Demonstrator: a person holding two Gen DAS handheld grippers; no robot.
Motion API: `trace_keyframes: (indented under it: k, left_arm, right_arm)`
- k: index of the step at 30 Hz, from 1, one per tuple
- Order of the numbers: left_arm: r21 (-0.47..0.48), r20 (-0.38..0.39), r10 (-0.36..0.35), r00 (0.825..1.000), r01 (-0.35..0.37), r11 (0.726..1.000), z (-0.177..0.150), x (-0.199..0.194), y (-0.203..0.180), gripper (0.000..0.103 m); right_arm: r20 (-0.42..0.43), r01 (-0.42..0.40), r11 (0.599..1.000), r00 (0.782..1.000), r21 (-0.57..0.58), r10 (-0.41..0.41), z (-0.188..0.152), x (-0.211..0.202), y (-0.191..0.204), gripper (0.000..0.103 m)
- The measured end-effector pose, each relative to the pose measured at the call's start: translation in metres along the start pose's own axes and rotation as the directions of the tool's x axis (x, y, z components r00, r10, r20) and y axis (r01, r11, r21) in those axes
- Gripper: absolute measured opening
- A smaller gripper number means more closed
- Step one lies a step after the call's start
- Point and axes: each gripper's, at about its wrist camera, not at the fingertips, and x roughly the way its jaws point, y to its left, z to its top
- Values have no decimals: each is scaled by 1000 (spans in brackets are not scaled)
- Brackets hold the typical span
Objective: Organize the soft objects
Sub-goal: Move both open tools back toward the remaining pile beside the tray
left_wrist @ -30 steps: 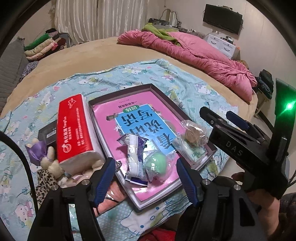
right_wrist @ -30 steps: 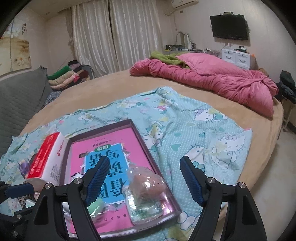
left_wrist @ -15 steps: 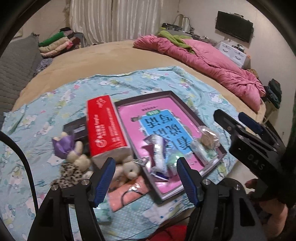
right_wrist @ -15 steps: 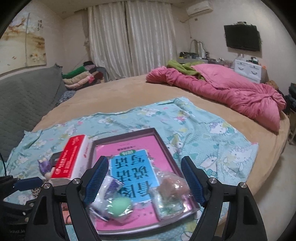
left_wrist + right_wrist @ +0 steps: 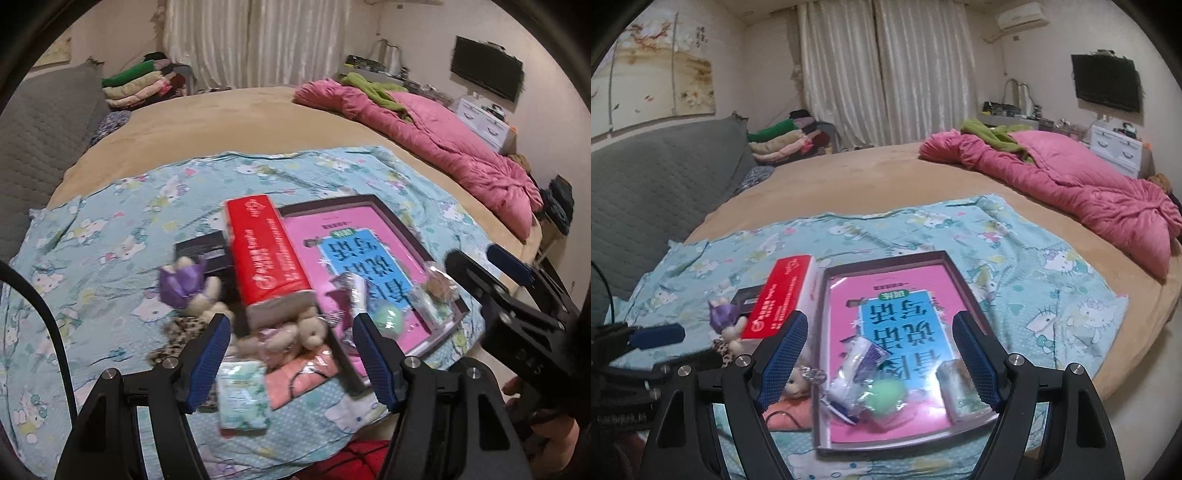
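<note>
Bedroom, round bed (image 5: 871, 177), cartoon-print sheet (image 5: 110, 229) spread near its edge. Left gripper (image 5: 291, 350) and right gripper (image 5: 879, 354) both pulled back and up since a second ago, jaws wide apart and empty as before, so more of the clutter now in frame. Soft things unsorted: small plush bear (image 5: 303, 332) beside a peach cloth (image 5: 295, 380) and a tissue pack (image 5: 242, 395), purple-dressed plush (image 5: 184, 284) by the red tissue box (image 5: 266, 251). Shallow tray (image 5: 964, 280) on the sheet, holding a pink book (image 5: 886, 295), a green ball (image 5: 886, 395) and wrapped packets (image 5: 857, 369). Nothing grasped yet; retreat likely a pause to survey before choosing a first item.
</note>
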Motion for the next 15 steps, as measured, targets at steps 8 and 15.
trace_keyframes:
  k: [8,15]
  left_arm:
    - [-97,18,45,999,-43,994,1,-15,51,68]
    - [-164,22,81,996,-76,984,-6,-27,89,68]
  right_arm:
    - [-12,-33,998,999,-45,33,-1,-5,20,82]
    - [-22,-50,994,999,-93,48,-4,-10,39,82]
